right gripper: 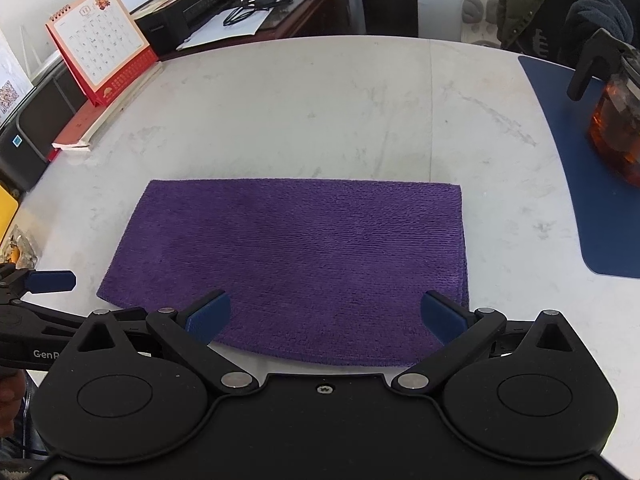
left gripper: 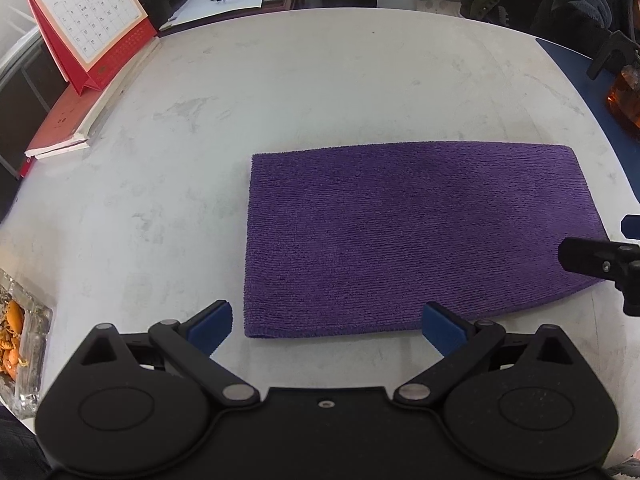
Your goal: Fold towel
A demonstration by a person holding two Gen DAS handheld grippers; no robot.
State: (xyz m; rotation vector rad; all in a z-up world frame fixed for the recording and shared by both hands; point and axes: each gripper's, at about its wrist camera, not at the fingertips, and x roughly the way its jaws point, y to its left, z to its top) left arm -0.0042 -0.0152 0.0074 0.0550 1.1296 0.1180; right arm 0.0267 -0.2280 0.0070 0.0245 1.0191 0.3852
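Left wrist view gives us the white table [left gripper: 320,80], and on it the purple towel [left gripper: 400,236] lying flat as a folded rectangle toward our right side. Our left gripper [left gripper: 326,322] hangs at the towel's near left corner, fingers spread wide and holding nothing. Our right gripper [right gripper: 324,312] sits over the towel's near edge, likewise spread and empty. A red desk calendar [left gripper: 92,20] stands at the far left.
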